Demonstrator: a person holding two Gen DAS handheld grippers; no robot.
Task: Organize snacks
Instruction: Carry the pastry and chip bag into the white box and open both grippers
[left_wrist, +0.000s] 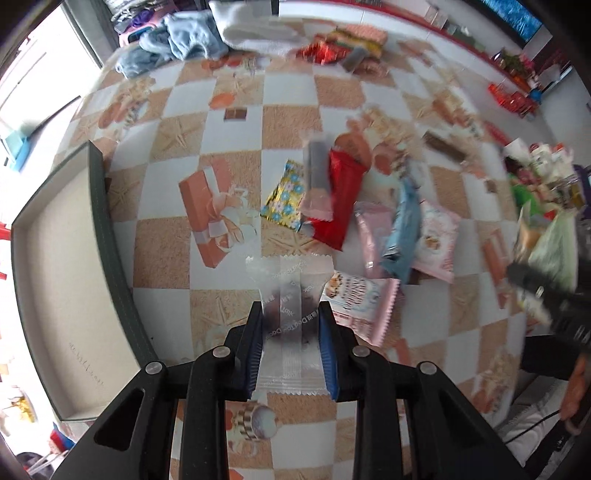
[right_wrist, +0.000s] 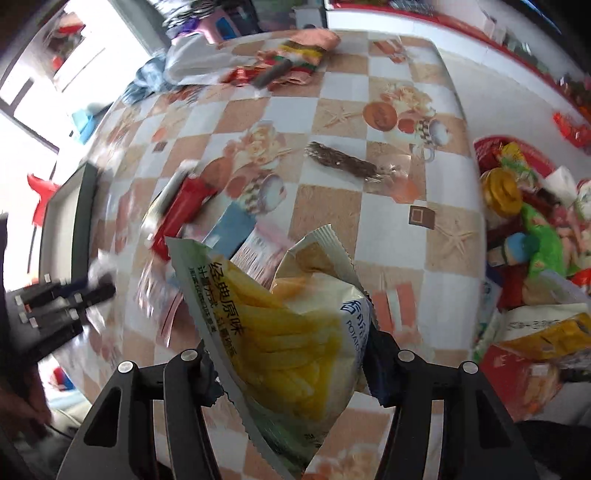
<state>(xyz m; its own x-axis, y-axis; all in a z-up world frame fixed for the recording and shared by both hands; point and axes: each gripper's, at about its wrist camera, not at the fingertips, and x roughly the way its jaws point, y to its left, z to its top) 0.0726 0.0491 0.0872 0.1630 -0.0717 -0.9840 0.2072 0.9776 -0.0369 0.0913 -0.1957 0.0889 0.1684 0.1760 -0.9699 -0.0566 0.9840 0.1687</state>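
Gripping one clear wrapper (left_wrist: 290, 325), left tongs (left_wrist: 291, 314); right tongs (right_wrist: 291, 350) clamped on one fries bag (right_wrist: 295, 332) (both lifted).

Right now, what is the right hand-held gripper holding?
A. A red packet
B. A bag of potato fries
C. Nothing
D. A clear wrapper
B: in the right wrist view the right hand-held gripper is shut on the fries bag, pale with yellow fries printed on it; the clear wrapper sits in the left hand-held gripper.
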